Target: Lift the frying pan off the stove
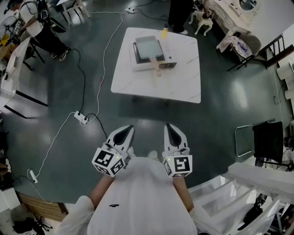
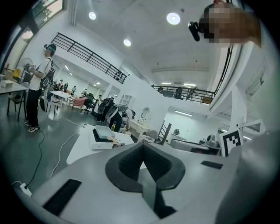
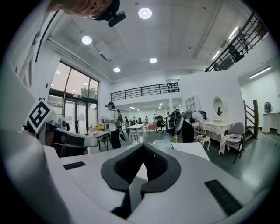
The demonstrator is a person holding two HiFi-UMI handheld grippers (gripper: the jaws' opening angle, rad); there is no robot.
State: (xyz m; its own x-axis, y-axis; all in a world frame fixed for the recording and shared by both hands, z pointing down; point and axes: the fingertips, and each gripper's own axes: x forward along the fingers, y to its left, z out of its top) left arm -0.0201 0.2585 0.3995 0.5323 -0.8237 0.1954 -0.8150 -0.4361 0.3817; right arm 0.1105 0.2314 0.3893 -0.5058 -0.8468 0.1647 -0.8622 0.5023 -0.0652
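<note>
Closest in, both grippers are tucked up against the white shirt, side by side and pointing out toward 12 o'clock. The left gripper is clenched on nothing; its own view shows the dark pads meeting right at the tip. Same deal for the right gripper: jaws pressed together, nothing between them.

Just past them it's dark floor. There's a power strip at roughly 10 o'clock from the grippers, with a white cable running off toward 12. A black chair sits out at 3 o'clock.

Next is the white table, dead ahead at 12 and well apart from both grippers. The stove is on it, and the pan sits on top of the stove. The pan is grey and squarish, and its wooden handle pokes back toward 6 o'clock over the stove's edge. A yellow bottle stands near the table's far edge, about 1 o'clock from the pan.

Beyond the table someone in dark clothes stands at 12. Another person is way off at 10 o'clock.
</note>
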